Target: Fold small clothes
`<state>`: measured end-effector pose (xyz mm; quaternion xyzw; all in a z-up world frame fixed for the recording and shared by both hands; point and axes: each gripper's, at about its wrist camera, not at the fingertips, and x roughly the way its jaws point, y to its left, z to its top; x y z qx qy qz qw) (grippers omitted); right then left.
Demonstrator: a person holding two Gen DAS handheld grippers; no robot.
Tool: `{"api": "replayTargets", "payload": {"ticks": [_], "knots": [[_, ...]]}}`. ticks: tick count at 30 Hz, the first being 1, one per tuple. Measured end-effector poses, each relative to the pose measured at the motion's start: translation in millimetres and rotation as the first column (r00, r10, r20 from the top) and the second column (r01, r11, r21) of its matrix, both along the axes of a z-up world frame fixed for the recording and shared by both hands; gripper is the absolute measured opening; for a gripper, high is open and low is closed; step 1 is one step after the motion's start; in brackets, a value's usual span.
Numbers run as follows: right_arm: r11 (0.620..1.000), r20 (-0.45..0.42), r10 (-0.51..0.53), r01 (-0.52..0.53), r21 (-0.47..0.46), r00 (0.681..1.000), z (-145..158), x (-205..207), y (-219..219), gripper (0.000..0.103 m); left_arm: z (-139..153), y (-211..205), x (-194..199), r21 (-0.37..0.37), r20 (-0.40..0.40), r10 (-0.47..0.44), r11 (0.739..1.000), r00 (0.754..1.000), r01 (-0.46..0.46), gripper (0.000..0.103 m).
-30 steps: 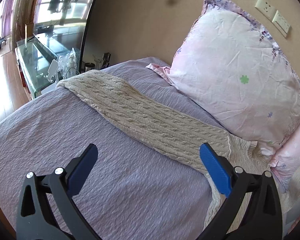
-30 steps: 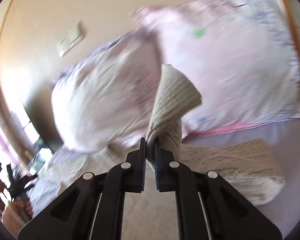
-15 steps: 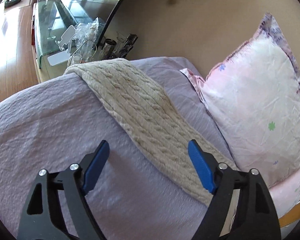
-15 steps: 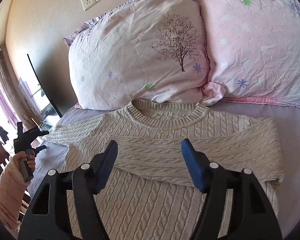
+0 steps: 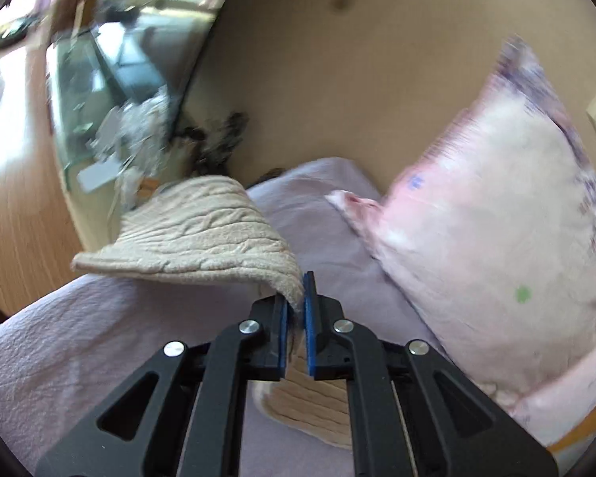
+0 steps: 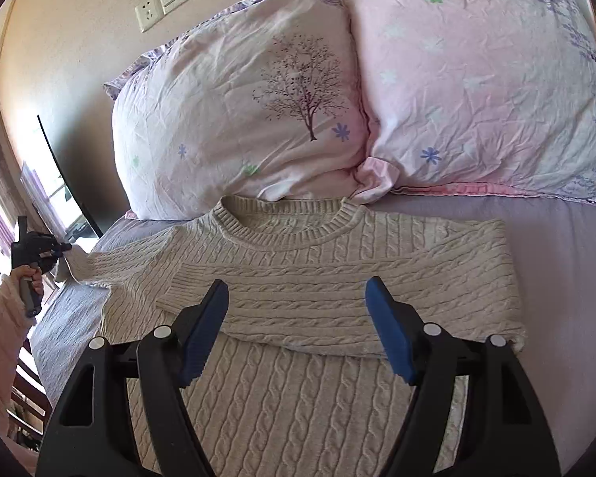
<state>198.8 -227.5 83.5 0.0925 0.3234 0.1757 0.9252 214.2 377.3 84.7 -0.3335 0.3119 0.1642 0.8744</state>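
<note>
A cream cable-knit sweater (image 6: 298,278) lies flat on the lilac bed, collar toward the pillows. Its right sleeve is folded across the chest. Its left sleeve (image 5: 194,238) stretches out to the left. My left gripper (image 5: 296,310) is shut on that sleeve near its cuff and lifts it off the bed; it also shows in the right wrist view (image 6: 39,250) at the far left. My right gripper (image 6: 298,326) is open and empty, hovering over the sweater's body just below the folded sleeve.
Two pink floral pillows (image 6: 258,111) lean on the wall behind the sweater. The lilac bedsheet (image 6: 568,278) extends to the right. A glass side table with clutter (image 5: 111,131) and wood floor lie past the bed's left edge.
My left gripper closed on the left sleeve's end and raised it. My right gripper let go of the right sleeve, now folded across the chest, and stays open above the sweater.
</note>
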Motion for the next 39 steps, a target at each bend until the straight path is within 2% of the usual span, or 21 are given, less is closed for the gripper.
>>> {"api": "replayTargets", "payload": {"ticks": [2,4,6,9,10,11,12,13,15,16,19,21,24,25,26,27,31,34,36,37,39], "knots": [[0.999,0.008,-0.032,0.032,0.018,0.999,2,0,-13,0.073,31,-66,15,0.069,0.044,-0.169,0.984,0.985,0.166,0.006],[0.996,0.014,-0.072,0.071,0.051,0.997,4,-1,-28,0.073,53,-155,28,0.108,0.086,-0.386,0.920,0.918,0.377,0.006],[0.990,0.008,-0.107,0.106,0.092,0.994,4,0,-41,0.073,55,-245,38,0.125,0.082,-0.577,0.815,0.813,0.566,0.009],[0.976,-0.048,-0.125,0.131,0.174,0.991,-3,5,-57,0.073,25,-371,41,0.134,-0.057,-0.792,0.597,0.608,0.791,0.016],[0.973,-0.071,-0.123,0.135,0.190,0.990,-6,7,-62,0.073,15,-398,36,0.145,-0.109,-0.825,0.538,0.554,0.830,0.016],[0.970,-0.095,-0.120,0.137,0.201,0.988,-10,8,-67,0.073,8,-409,29,0.161,-0.134,-0.838,0.508,0.529,0.846,0.016],[0.968,-0.114,-0.118,0.140,0.206,0.986,-13,8,-71,0.073,5,-411,20,0.181,-0.134,-0.841,0.499,0.524,0.847,0.017],[0.967,-0.134,-0.118,0.145,0.209,0.984,-16,10,-75,0.072,4,-404,14,0.193,-0.125,-0.834,0.511,0.538,0.837,0.021],[0.966,-0.166,-0.118,0.152,0.207,0.979,-22,16,-81,0.063,3,-377,3,0.192,-0.108,-0.800,0.566,0.590,0.802,0.037],[0.966,-0.188,-0.117,0.156,0.206,0.975,-25,21,-83,0.053,2,-360,-3,0.194,-0.110,-0.779,0.592,0.617,0.782,0.037],[0.954,-0.265,-0.129,0.192,0.230,0.956,-36,43,-86,0.051,-2,-321,-22,0.223,-0.152,-0.717,0.645,0.680,0.731,0.041],[0.945,-0.315,-0.157,0.235,0.226,0.936,-45,59,-88,0.049,-8,-298,-37,0.213,-0.170,-0.680,0.682,0.713,0.700,0.048],[0.948,-0.368,-0.182,0.262,0.180,0.912,-60,82,-80,0.049,-17,-267,-54,0.182,-0.186,-0.643,0.720,0.743,0.669,0.051],[0.953,-0.386,-0.190,0.264,0.148,0.903,-67,89,-75,0.043,-19,-259,-59,0.178,-0.192,-0.632,0.730,0.751,0.660,0.052],[0.956,-0.381,-0.201,0.266,0.125,0.902,-69,92,-71,0.015,-22,-251,-62,0.170,-0.195,-0.623,0.739,0.758,0.652,0.053],[0.962,-0.348,-0.197,0.249,0.111,0.917,-67,92,-65,0.008,-25,-244,-68,0.161,-0.195,-0.617,0.747,0.763,0.645,0.053],[0.952,-0.281,-0.240,0.282,0.118,0.929,-53,78,-74,0.005,-32,-224,-79,0.138,-0.195,-0.594,0.771,0.781,0.621,0.058],[0.942,-0.294,-0.291,0.327,0.079,0.910,-56,75,-89,0.006,-39,-220,-86,0.118,-0.206,-0.601,0.768,0.772,0.629,0.060],[0.952,-0.342,-0.246,0.293,0.093,0.907,-59,67,-91,0.007,-44,-220,-92,0.087,-0.210,-0.621,0.757,0.755,0.647,0.061],[0.953,-0.348,-0.241,0.289,0.092,0.906,-55,57,-94,0.015,-47,-220,-97,0.076,-0.209,-0.632,0.750,0.746,0.657,0.061],[0.961,-0.306,-0.227,0.264,0.087,0.924,-42,28,-100,0.042,-52,-220,-108,0.063,-0.210,-0.651,0.736,0.730,0.674,0.061]]}}
